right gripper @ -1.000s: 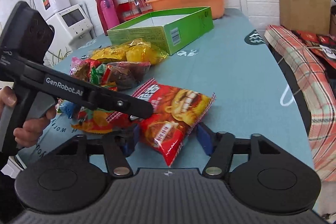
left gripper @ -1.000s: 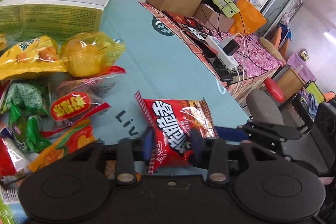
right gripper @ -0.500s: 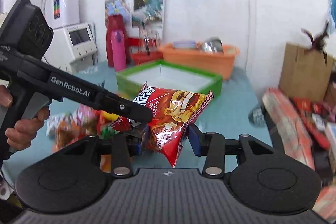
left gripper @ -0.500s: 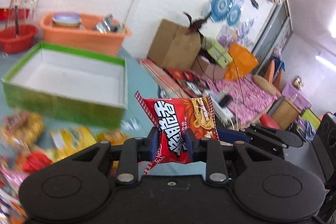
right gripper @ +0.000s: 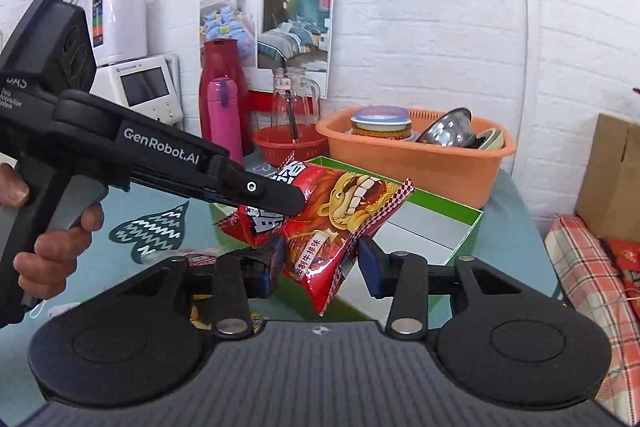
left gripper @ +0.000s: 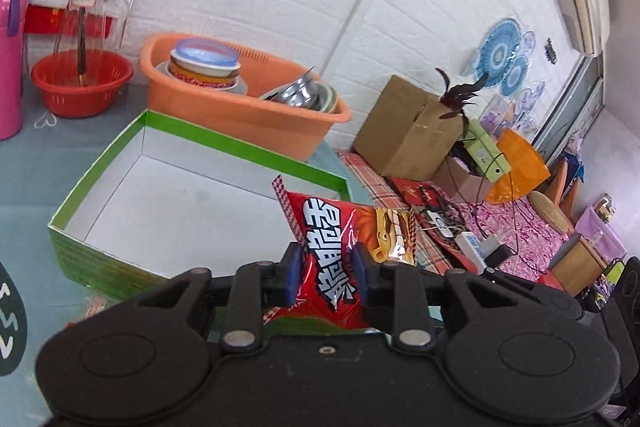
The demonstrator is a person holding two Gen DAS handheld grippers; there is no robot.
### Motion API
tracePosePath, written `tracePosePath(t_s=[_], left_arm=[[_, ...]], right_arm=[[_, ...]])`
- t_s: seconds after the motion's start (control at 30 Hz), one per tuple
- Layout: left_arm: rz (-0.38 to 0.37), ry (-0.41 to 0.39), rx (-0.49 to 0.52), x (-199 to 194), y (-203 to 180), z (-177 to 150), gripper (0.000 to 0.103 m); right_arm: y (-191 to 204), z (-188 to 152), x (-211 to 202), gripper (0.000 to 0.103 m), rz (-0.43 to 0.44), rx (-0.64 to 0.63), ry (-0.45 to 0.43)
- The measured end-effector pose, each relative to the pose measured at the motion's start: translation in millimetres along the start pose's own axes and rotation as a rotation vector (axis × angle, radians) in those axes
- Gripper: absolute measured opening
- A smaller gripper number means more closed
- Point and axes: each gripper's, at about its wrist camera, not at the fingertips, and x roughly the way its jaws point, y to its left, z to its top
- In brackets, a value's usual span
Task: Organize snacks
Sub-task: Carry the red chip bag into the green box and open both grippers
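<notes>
Above the near corner of the green box, the red snack bag hangs in the air, carried by both tools at once. The left hand-held gripper is clamped tight on one end of the bag, its blue pads pressing the foil from either side. From the other camera, that same tool reaches in from the left with a person's hand around its grip, and its tip pinches the bag's upper corner. The right hand-held gripper has the bag's lower end between its pads; the left one touches the foil, but whether the right one presses it I cannot tell. The box is white inside and sits on the teal-covered bench, just in front of an orange basin full of bowls. A red basket stands further along the wall.
</notes>
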Motion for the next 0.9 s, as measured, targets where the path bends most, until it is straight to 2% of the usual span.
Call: tracePosePath(t_s=[0.3,0.33,0.4,0.43,0.47,0.5,0.63,0.73,0.9], left_arm=[[0.039,0.060,-0.015,40.1,26.8,7.4,0.032],[0.042,0.063,-0.016,42.8,28.5,7.2,0.035],[0.067,0.060,-0.005,47.8,31.3,6.1,0.071],[0.089,0.060,-0.001,48.3,31.4,5.6,0.103],[0.110,0.054,-0.002,47.0,31.1,4.8,0.103],[0.126,0.032,-0.005,42.0,32.0,3.2,0.103],[0.098,0.000,0.000,6.7,24.2,1.3,0.103],[0.101,-0.024,0.021,-29.5,6.1,-4.5,0.103],[0.091,-0.073,0.087,-90.6,-19.6,-36.5,0.103]], right_arm=[[-20.7,-7.8,45.6,0.071,0.034,0.074,0.068],[-21.8,-8.9,50.1,0.072,0.035,0.080,0.080],[-22.6,-11.7,58.0,0.080,0.032,0.083,0.095],[-21.0,-13.0,61.0,0.085,0.024,0.072,0.107],[-19.1,-14.3,63.1,0.100,0.011,0.056,0.116],[-16.6,-15.1,61.9,0.103,0.000,0.042,0.115],[-5.6,-9.6,40.1,0.103,-0.021,-0.023,0.097],[6.3,-0.9,8.7,0.103,-0.035,-0.017,0.050],[32.3,-6.2,-59.0,0.103,0.021,0.004,-0.065]])
